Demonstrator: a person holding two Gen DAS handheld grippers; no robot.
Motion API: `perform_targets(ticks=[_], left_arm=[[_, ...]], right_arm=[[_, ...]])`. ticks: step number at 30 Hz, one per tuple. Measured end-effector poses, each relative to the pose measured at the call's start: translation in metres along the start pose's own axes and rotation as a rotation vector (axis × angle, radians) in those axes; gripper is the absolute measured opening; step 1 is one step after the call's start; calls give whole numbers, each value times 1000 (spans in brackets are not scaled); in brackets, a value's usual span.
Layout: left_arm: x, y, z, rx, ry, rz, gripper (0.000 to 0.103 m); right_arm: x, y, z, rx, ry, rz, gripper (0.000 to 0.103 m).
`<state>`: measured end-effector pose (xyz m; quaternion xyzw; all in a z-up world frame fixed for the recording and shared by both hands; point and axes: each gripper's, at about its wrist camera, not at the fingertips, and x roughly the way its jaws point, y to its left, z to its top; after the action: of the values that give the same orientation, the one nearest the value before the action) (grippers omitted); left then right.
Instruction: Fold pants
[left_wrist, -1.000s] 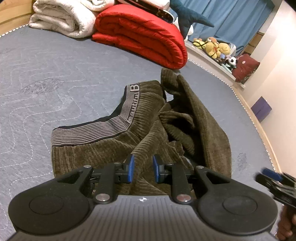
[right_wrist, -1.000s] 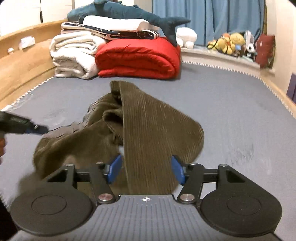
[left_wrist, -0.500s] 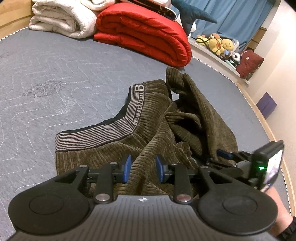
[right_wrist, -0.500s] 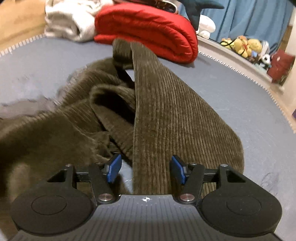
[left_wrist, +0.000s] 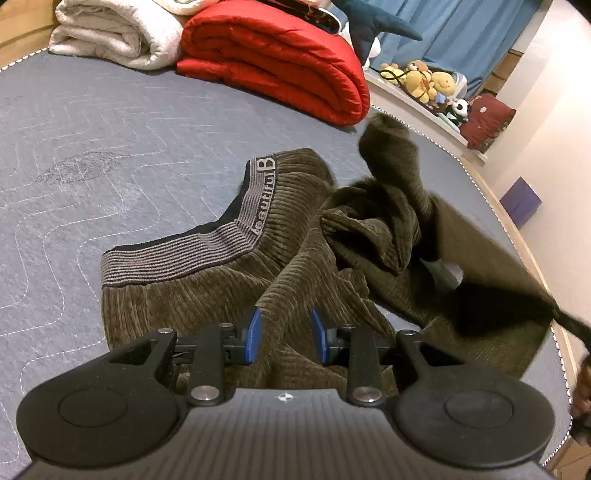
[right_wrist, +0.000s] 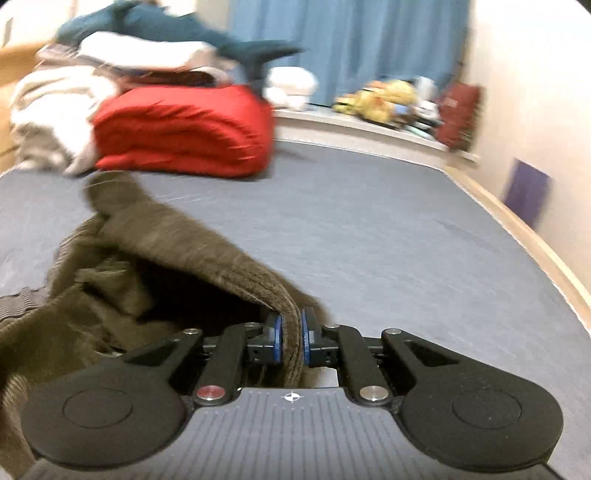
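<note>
Dark olive corduroy pants (left_wrist: 229, 295) lie crumpled on the grey quilted mattress (left_wrist: 92, 155), their striped grey waistband (left_wrist: 184, 258) turned to the left. My left gripper (left_wrist: 286, 332) hovers low over the near part of the pants. Its jaws stand apart, a ridge of cloth lies between them, and the pads do not press on it. In the right wrist view my right gripper (right_wrist: 291, 336) is closing, its blue pads pinching the folded edge of one trouser leg (right_wrist: 177, 240). That leg stretches away to the far left.
A folded red duvet (left_wrist: 280, 70) and white blankets (left_wrist: 118, 33) are stacked at the head of the bed, with a blue shark plush (right_wrist: 177, 29) on top. Stuffed toys (left_wrist: 424, 81) line a ledge. The bed's edge (left_wrist: 517, 251) runs along the right; a purple box (left_wrist: 521, 201) stands beyond it.
My right gripper has shut on the edge of the trouser leg and swung right, drawing the leg out. My left jaws have widened a little; that hand has stayed put.
</note>
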<state>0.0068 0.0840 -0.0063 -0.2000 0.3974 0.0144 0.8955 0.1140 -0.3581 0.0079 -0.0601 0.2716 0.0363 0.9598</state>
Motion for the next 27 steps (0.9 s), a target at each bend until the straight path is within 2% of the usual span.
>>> perform_targets(ticks=[3,6,8,9,10,12,14,16,18,20,24,25,27], left_arm=[[-2,-2,-3,1,7,-9,33],[-2,-8,-5,7,18,-24,33],[-2,-15,-8,19,24,-22,33],[-2,-19,-9,23,24,-27,33],[-1,-22,-10,27,25,-29,33],[0,-28,-13,37,26,-32,34],[2,-33,-15,51,25,-29,40],[6,-37,-17,67,25,-19,40],[12,-36,-18,76,27,-2,40],[17,-35,-18,78,31,13,40],[23,-28,-15,81,27,45,40],[23,-26,-15,80,27,50,40],[25,-23,-14,80,28,59,40]], right_arm=[[-22,-71,-29,111,109,-47,9],[-27,-134,-80,274,335,-55,9],[-23,-151,-119,273,493,-30,10],[-21,-153,-135,247,540,-10,11],[-21,-152,-142,209,559,-44,17],[-29,-151,-137,155,515,-91,28],[-43,-149,-117,143,383,-113,31],[-52,-138,-99,146,243,-84,48],[-46,-121,-88,132,164,-23,51],[-25,-88,-82,51,148,39,51],[20,-11,-88,-189,189,167,52],[13,8,-92,-238,200,182,55],[27,35,-104,-350,226,192,61]])
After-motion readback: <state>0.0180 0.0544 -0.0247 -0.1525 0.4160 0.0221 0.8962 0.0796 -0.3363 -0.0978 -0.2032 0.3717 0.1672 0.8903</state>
